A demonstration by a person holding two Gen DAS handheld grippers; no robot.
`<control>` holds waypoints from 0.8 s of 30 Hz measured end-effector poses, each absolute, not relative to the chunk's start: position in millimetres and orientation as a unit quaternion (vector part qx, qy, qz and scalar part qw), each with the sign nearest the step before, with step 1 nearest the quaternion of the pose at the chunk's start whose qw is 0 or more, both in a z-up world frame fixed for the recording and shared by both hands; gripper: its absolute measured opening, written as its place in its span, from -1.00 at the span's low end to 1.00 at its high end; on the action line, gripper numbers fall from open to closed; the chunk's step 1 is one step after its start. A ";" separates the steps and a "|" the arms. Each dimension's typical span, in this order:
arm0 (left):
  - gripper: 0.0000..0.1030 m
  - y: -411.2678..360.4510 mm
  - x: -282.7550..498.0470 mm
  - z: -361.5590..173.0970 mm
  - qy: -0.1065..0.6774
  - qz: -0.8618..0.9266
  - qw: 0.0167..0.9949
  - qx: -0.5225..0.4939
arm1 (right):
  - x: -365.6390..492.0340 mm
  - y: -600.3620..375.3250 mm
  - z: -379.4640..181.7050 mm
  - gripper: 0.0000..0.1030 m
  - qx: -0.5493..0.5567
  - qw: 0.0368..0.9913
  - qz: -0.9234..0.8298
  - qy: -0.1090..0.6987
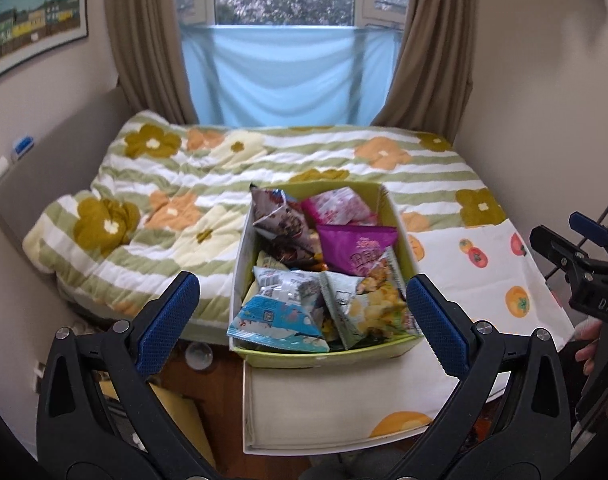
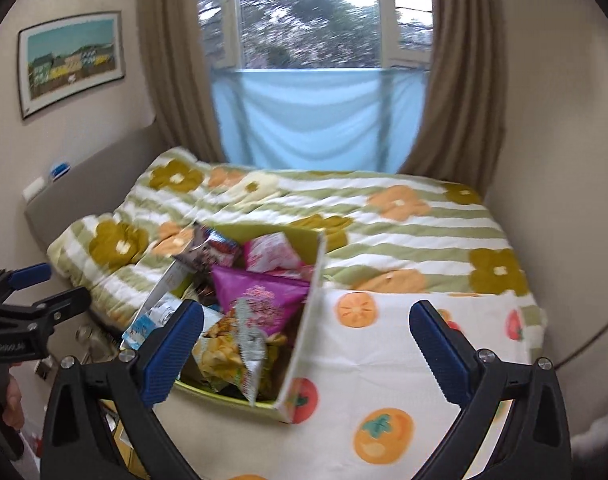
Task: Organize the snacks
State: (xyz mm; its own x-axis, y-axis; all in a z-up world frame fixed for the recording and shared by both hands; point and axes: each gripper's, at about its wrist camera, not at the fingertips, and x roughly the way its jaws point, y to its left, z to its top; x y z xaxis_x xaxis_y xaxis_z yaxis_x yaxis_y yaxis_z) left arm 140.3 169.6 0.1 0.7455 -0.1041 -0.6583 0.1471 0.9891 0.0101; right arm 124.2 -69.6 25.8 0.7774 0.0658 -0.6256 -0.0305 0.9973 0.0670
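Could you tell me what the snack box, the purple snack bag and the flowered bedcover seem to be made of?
Snack box: likely cardboard, matte green with pale outer faces; thin, flat, folded walls.
Purple snack bag: apparently glossy plastic film, creased with a sealed edge.
Flowered bedcover: soft quilted fabric, matte, puffed between stitch lines; the fibre cannot be told.
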 end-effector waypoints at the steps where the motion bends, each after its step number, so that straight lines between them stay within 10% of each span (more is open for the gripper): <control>1: 0.99 164.3 132.4 4.8 0.343 -0.066 0.936 0.038 | 118.1 -73.6 29.9 0.99 0.028 0.944 0.017 0.330; 24: 0.99 96.2 20.5 18.3 0.290 -0.057 0.955 0.016 | 7.3 -137.1 43.9 0.99 0.024 0.952 -0.053 0.301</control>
